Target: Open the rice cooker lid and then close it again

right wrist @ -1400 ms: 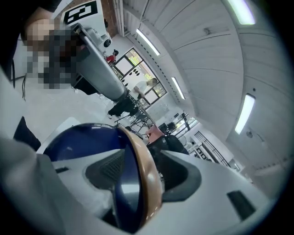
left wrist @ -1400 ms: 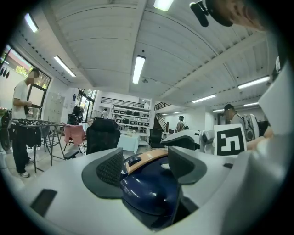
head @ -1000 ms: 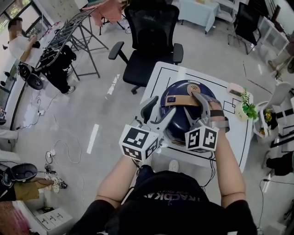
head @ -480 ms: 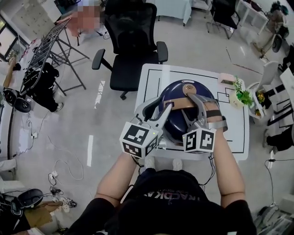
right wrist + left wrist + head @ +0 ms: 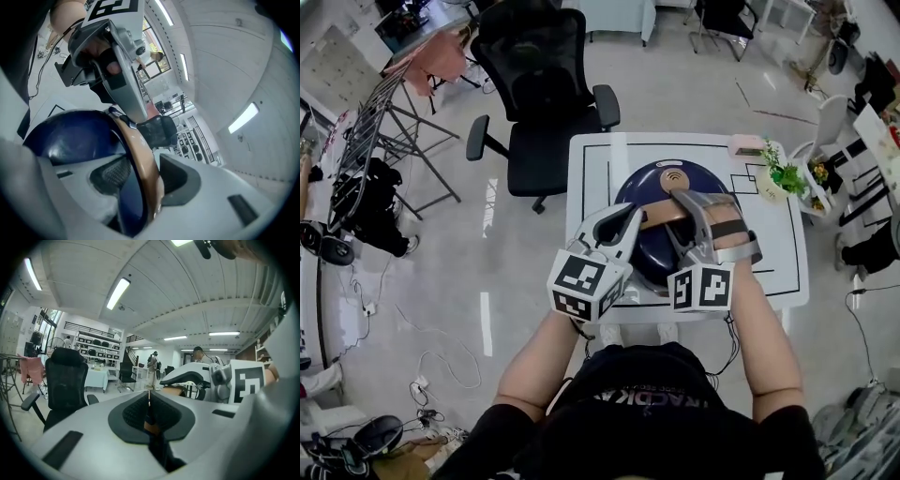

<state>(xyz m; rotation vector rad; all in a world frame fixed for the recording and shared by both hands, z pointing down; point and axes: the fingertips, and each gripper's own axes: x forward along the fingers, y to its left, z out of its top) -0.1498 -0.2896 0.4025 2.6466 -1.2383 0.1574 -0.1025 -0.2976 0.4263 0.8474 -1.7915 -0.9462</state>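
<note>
I have the white table straight below me, and the navy rice cooker sits in the middle of it with its lid down flat on the body. The tan handle arches across the top of that lid. My right gripper straddles the handle's right part. Its jaws are wide and closing, the band runs between them, and as far as I can see the pads are not pressing on it yet. My left gripper points at the handle's left end with its jaws drawn fully together. A sliver of tan shows low in the slit, but I cannot tell whether anything is pinched there. I judge this to be the taking-hold step, ahead of raising the lid. Next I need the right pads to seat squarely on the band, then a lift that follows the hinge's arc rather than dragging the cooker.
</note>
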